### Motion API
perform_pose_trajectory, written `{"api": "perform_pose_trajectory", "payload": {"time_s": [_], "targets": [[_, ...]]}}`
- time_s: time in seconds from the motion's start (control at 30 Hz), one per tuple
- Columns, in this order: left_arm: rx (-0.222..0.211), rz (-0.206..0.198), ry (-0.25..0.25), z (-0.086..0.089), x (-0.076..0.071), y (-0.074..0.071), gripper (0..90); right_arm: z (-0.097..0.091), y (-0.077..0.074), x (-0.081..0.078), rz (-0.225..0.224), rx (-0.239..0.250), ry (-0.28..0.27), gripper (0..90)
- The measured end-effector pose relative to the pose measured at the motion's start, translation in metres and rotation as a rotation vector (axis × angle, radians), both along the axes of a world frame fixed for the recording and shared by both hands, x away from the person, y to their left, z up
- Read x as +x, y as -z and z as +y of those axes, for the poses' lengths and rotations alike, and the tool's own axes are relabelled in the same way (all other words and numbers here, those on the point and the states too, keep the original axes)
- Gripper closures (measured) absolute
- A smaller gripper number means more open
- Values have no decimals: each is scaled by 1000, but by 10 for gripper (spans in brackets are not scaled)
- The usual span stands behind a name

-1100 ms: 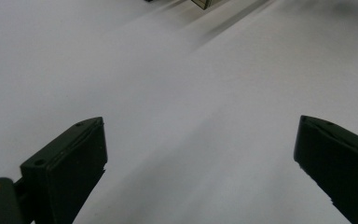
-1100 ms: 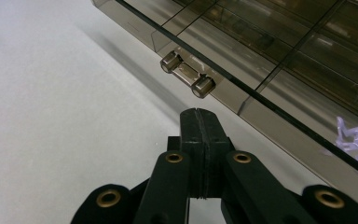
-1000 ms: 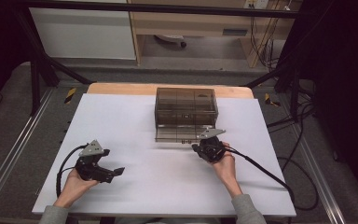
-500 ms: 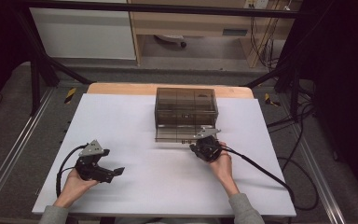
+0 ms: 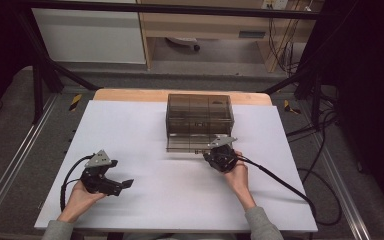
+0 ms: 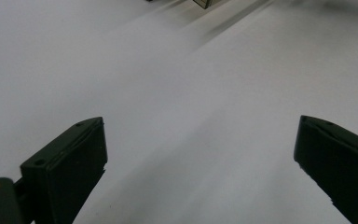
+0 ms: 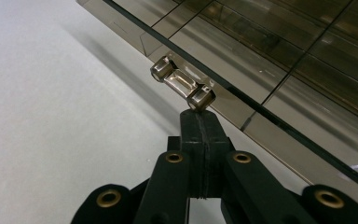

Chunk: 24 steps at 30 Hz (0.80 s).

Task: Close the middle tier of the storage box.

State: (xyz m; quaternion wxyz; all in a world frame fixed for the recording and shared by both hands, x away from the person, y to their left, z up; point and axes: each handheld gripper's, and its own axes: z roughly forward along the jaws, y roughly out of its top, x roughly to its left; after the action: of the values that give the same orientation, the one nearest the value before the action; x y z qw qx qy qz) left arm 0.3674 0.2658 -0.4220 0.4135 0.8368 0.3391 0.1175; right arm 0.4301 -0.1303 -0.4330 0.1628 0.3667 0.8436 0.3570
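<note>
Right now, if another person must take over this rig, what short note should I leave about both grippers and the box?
Left gripper: jaws wide open, holding nothing, over bare white table, well left of the box.
Right gripper: jaws shut together, tips right at the small clear handle on the box's front flap; whether they pinch it cannot be told.
Smoked plastic box: at the far middle of the table, its front flap folded down flat on the table toward the person.
Done: flap is down, box open at the front.
Left: probably to lift the flap back up by the handle, but that is a guess.
</note>
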Motion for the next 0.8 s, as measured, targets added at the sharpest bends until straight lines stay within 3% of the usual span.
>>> {"api": "perform_pose_trajectory", "payload": {"time_s": [0.8], "targets": [[-1,2,-3,0,0,0,23,0,-1,2,-19,15,4,900]]}}
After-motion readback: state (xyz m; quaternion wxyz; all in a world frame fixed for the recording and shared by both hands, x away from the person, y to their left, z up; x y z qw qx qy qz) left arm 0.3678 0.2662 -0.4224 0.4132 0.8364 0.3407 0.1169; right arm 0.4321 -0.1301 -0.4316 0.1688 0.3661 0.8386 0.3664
